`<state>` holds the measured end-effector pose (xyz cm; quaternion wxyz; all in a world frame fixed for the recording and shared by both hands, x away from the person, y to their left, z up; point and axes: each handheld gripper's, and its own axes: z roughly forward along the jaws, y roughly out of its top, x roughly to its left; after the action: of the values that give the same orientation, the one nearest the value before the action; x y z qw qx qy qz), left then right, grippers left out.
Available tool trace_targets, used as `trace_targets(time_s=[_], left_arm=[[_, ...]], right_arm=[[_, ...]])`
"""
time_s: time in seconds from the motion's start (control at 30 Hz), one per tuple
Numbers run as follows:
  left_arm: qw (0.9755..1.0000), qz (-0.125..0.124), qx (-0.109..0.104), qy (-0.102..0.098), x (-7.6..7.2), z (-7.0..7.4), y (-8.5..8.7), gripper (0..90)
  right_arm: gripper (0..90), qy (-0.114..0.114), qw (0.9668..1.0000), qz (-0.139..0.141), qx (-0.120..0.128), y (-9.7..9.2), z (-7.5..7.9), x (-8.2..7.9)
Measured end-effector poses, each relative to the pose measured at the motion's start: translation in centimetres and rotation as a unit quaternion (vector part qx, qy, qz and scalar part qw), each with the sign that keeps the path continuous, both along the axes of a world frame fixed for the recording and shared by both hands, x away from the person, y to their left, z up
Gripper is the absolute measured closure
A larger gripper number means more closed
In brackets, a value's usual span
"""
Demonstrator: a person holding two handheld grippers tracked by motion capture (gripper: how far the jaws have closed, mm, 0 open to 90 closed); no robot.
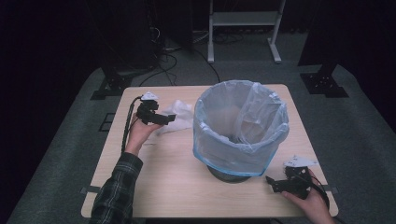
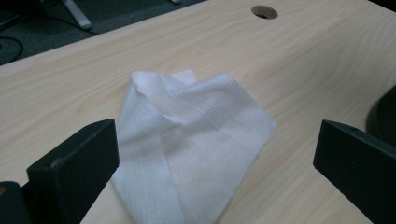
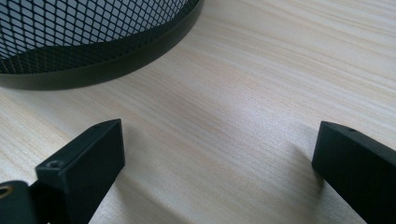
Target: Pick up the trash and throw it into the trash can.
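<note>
A crumpled white paper towel (image 1: 180,114) lies on the light wooden table (image 1: 177,182), left of a black mesh bin (image 1: 233,173) lined with a pale blue plastic bag (image 1: 240,126). My left gripper (image 1: 167,118) is open at the towel's left edge; in the left gripper view the towel (image 2: 187,140) lies between and just ahead of the spread jaws, the left gripper (image 2: 217,161) holding nothing. My right gripper (image 1: 273,183) is open near the table's front right corner, low over bare wood (image 3: 219,158), with the bin's mesh base (image 3: 93,42) just ahead of it.
A cable hole (image 2: 264,11) is in the tabletop beyond the towel. Dark stands (image 1: 112,79) and a white frame (image 1: 243,28) sit on the grey floor behind the table, with cables (image 1: 163,60) trailing between them.
</note>
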<state>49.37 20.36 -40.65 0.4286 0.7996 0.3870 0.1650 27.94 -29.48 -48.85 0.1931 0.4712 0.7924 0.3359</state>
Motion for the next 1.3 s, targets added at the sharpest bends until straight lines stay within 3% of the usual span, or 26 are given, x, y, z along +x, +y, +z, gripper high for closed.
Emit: trace_targets(time_s=[0.23, 0.57, 0.9, 1.3], left_arm=[[0.9999, 0.017, -0.003, -0.002, 2.7, -1.5, 0.1, 0.0], [0.9997, 0.022, 0.004, 0.006, 4.8, -3.9, -0.7, 0.0], [0.9989, 0.023, 0.024, 0.032, 5.6, -6.3, -1.8, 0.0], [0.9976, 0.023, 0.05, 0.042, 5.6, -7.4, -2.8, 0.0]], right_arm=[[0.9, 0.0, 1.0, 0.0, 0.0, 0.0, 0.0, 0.0], [0.9, 0.0, 1.0, 0.0, 0.0, 0.0, 0.0, 0.0], [0.9, 0.0, 1.0, 0.0, 0.0, 0.0, 0.0, 0.0], [0.9, 0.0, 1.0, 0.0, 0.0, 0.0, 0.0, 0.0]])
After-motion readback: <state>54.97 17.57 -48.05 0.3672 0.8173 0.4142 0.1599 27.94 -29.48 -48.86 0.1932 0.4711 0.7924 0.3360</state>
